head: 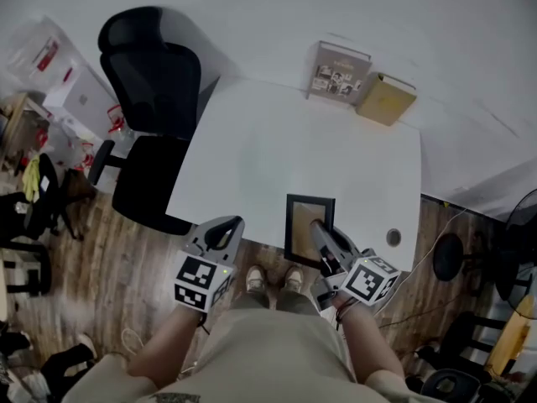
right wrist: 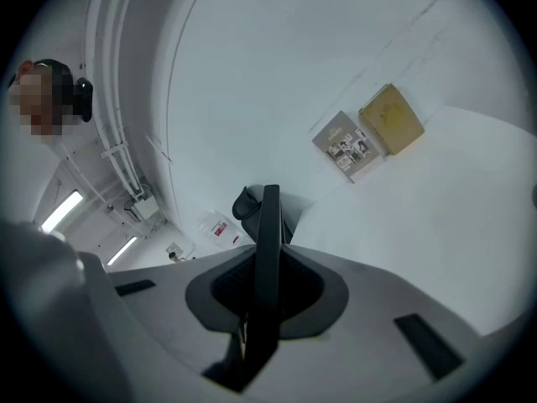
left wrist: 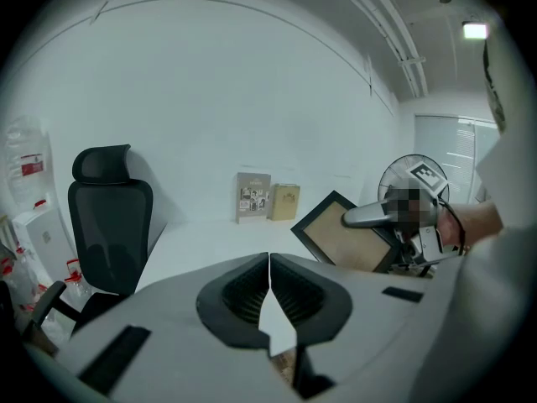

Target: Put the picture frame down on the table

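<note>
The picture frame point(head: 305, 227) is black-edged with a tan inside and hangs over the near edge of the white table point(head: 277, 158). My right gripper point(head: 322, 229) is shut on its right side. In the right gripper view the frame point(right wrist: 267, 267) shows edge-on as a dark bar clamped between the jaws. The left gripper view shows the frame point(left wrist: 348, 240) tilted, at the right, held by the other gripper. My left gripper point(head: 223, 231) hovers at the table's near left edge, apart from the frame, jaws shut on nothing point(left wrist: 268, 296).
Two books point(head: 339, 70) point(head: 386, 98) lean on the wall at the table's far side. A black office chair point(head: 149, 107) stands left of the table. A round cable hole point(head: 393, 238) sits near the table's right front corner. Wooden floor with clutter lies at the left.
</note>
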Demonstrator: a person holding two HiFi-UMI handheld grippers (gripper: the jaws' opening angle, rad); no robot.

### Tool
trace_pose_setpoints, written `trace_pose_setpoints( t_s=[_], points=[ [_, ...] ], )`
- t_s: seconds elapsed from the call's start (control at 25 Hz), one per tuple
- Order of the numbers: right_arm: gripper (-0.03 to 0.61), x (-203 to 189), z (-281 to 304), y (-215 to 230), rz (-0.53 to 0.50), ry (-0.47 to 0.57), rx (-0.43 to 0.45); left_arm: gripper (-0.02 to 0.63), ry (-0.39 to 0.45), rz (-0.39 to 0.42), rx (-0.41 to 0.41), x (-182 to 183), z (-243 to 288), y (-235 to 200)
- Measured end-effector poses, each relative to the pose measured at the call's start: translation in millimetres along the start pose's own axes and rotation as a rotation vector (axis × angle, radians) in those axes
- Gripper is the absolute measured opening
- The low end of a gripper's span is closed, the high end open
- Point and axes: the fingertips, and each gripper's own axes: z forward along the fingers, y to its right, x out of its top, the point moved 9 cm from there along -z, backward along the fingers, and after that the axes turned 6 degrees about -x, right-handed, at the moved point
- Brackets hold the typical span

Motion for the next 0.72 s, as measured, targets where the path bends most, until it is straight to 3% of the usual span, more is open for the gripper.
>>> trace_pose_setpoints(
  t_s=[0.24,0.36,0.72],
  points=[
    [0.058,-10.0,29.5,25.9,0.134,-0.036,0.005,0.025,-0.038,-0.055,0.011,-8.8,18.8,-13.0],
    [0.058,-12.9,47.2,35.6,0.149,-0.051,0.005,0.025,-0.038,-0.096,0.021,-11.0,28.1,-23.8],
    [0.058,-59.1,83.2,82.1,0.173,-0.137,-0.107,0.025,-0.114,-0.144,0.034,-49.1,49.8,-42.5]
  ],
)
